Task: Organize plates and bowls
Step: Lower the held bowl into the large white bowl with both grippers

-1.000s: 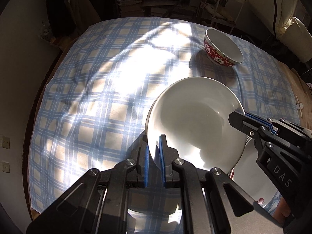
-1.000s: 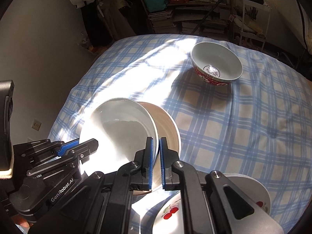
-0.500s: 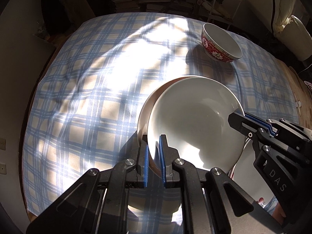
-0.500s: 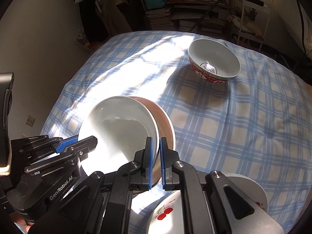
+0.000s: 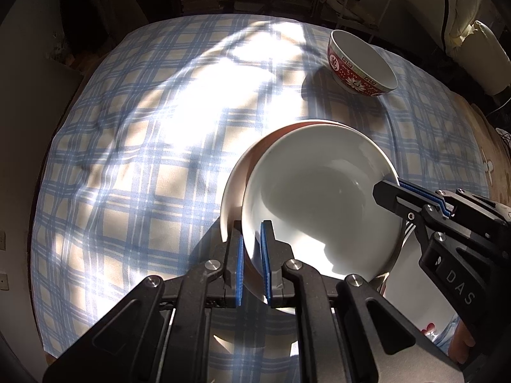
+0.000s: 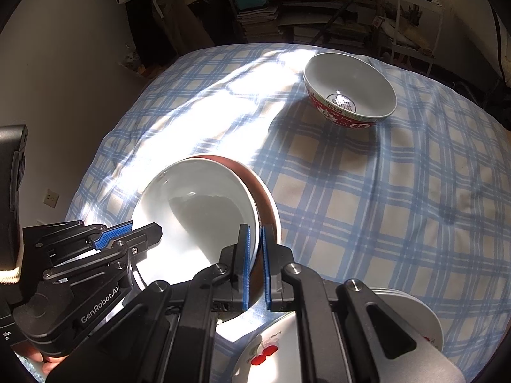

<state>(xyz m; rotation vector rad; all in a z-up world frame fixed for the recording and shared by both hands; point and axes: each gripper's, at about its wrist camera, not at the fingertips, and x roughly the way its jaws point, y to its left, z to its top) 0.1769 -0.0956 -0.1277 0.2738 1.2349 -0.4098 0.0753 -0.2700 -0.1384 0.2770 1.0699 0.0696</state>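
sunlit checked tablecloth (image 5: 134,166) carries a red bowl (image 5: 361,63) farther off. left gripper (image 5: 252,249) and right gripper (image 6: 254,261) each clamp opposite rims of the white bowl (image 5: 319,204) over a brown-rimmed dish (image 6: 265,188); glazed ceramic looks slippery, brittle, so rim grips suit.

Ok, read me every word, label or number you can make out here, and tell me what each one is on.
"DAS": body of the right gripper, cut off at the frame edge.
"GenRobot.AI": body of the left gripper.
Characters on the red patterned bowl and the mark inside its base: not legible.
Cherry plate: faint print, too small to read.
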